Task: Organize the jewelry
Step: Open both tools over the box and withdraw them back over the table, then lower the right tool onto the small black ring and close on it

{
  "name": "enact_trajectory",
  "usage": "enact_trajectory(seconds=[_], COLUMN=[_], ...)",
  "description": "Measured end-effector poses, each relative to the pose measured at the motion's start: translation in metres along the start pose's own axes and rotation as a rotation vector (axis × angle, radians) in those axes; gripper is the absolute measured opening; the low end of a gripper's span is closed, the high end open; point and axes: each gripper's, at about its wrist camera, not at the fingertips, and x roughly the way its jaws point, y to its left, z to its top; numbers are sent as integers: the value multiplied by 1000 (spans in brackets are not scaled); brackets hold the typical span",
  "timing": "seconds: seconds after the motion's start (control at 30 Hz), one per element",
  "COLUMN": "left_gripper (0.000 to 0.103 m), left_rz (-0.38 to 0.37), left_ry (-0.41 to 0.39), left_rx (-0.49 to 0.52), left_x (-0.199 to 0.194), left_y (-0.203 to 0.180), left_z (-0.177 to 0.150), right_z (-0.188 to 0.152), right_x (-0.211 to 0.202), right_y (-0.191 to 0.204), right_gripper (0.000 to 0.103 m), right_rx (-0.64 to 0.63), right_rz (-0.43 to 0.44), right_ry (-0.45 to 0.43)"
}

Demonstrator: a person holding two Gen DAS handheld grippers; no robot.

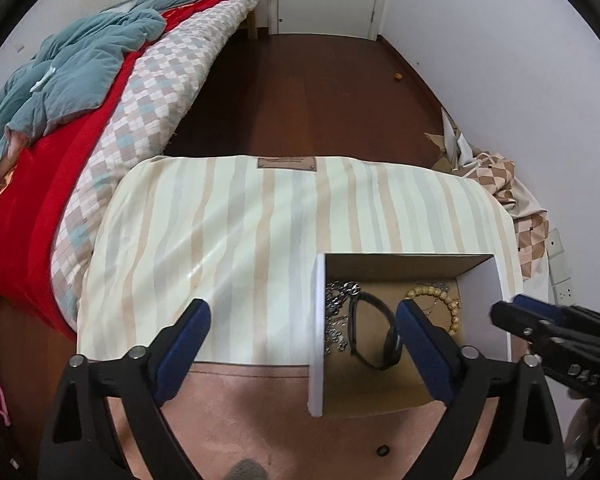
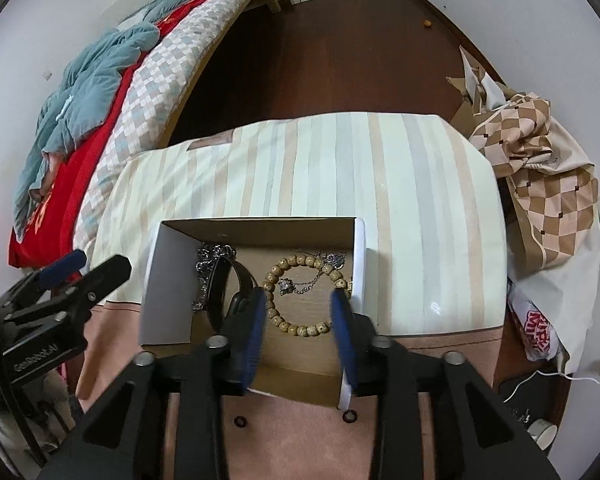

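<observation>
An open cardboard box (image 2: 171, 280) is sitting on a striped cushion (image 2: 340, 168), and all the jewelry is lying on its brown floor. The wooden bead bracelet (image 2: 300, 326) is resting in the middle to right part, a thin silver chain with a small charm (image 2: 285, 286) is lying inside its ring, a black band (image 1: 374, 330) is leaning near the left wall, and a pile of silver chains (image 1: 334, 308) is sitting against that wall.

The right gripper (image 2: 298, 312) is hanging over the bracelet with its jaws partly apart, one on each side of the ring, and nothing is pressed between them. The left gripper (image 1: 303, 326) is standing wide open across the box's left wall, holding nothing.

I judge that the bracelet is light and rather stiff as a ring, but the round beads are probably rolling easily under the pads, so it is better to pinch across one side of the ring. The thin chains are looking limp and are likely tangling; taking them at the charm or a thick bunch seems safer. The black band is looking firm and should be easy to take by its upper edge.
</observation>
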Motion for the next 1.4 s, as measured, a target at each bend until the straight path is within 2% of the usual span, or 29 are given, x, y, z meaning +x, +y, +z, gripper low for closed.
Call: enact_trajectory(seconds=[0.03,0.13,0.2,0.23,0.33,0.53,1.0,1.4], left_gripper=[103,103,103,103,103,103,103,103], left_rz=[12,46,86,91,90,106,127,103], left_ry=[-2,-12,-24,-25,-20,-27,-155,-223], left_rx=[-4,-4,8,10,11,27,41,19], left_x=[-1,-4,-7,-7,-10,-24,-109,-166], left_y=[2,3,2,2,0,-5,-9,-13], left_z=[-2,-8,-15,-18,-27,-41,-70,-98], right_z=[0,-5,-10,-13,-25,-44,-83,-121], right_x=[-3,-15,-20,-21,-23,-32,-105,-174], right_y=[-1,-2,-3,-2,1,10,44,68], right_gripper=[63,77,94,98,100,101,101,101], right_rx=[1,-6,-9,-15,-32,-43,-61,-93], right_rz=[-2,-56,-113,-146,-216,-266,-293,-297], right_ry=[-7,-43,-57,-63,-65,-91,-223,-349])
